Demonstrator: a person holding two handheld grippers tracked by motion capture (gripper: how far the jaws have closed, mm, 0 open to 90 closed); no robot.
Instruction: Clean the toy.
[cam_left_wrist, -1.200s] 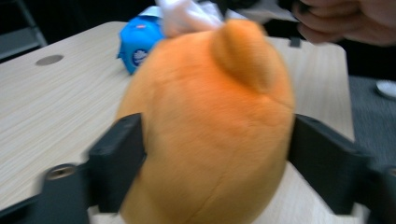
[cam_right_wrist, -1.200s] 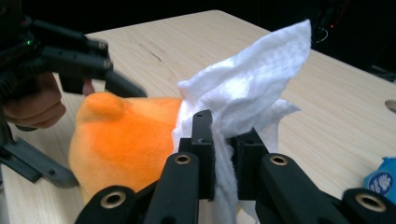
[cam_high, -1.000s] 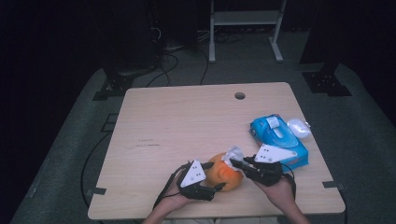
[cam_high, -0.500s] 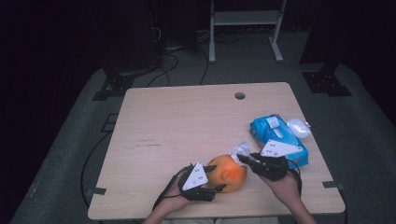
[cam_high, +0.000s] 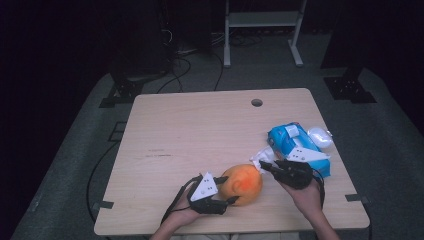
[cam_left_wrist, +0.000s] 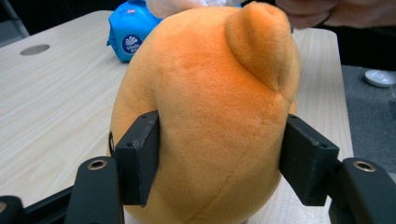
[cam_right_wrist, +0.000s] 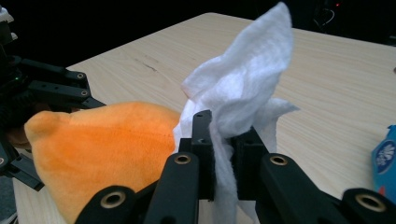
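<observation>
Plush toy (cam_high: 243, 184), orange and rounded, sits on the desk (cam_high: 200, 130) near its front edge, and everything else is placed from it. Just left of the plush, the person's left hand (cam_high: 186, 216) comes up from the front edge with the forearm angled slightly inward, holding the left tool (cam_high: 227, 190) low and nearly level, pointed toward the toy. Its jaws have just been closing, with the plush between them; in the left gripper view the two black pads (cam_left_wrist: 140, 158) press on the toy's flanks and dent the fabric, so the left tool (cam_left_wrist: 219, 163) grips the plush. The toy stands with its long axis roughly upright, slightly leaning, and a small rounded ear (cam_left_wrist: 261, 44) points up and away from the left tool. Right of the plush, the right hand (cam_high: 306, 196) reaches in from the front edge, wrist turned inward, so the right tool (cam_high: 264, 166) points leftward at the toy's top. Its jaws are clamped on a white wipe (cam_right_wrist: 243, 93), whose loose end stands up above the pads, just beside the plush's upper side; whether it touches cannot be told. Farther right of the plush lies a blue wipe packet (cam_high: 295, 145), with a white object (cam_high: 320, 136) beside its far end.
</observation>
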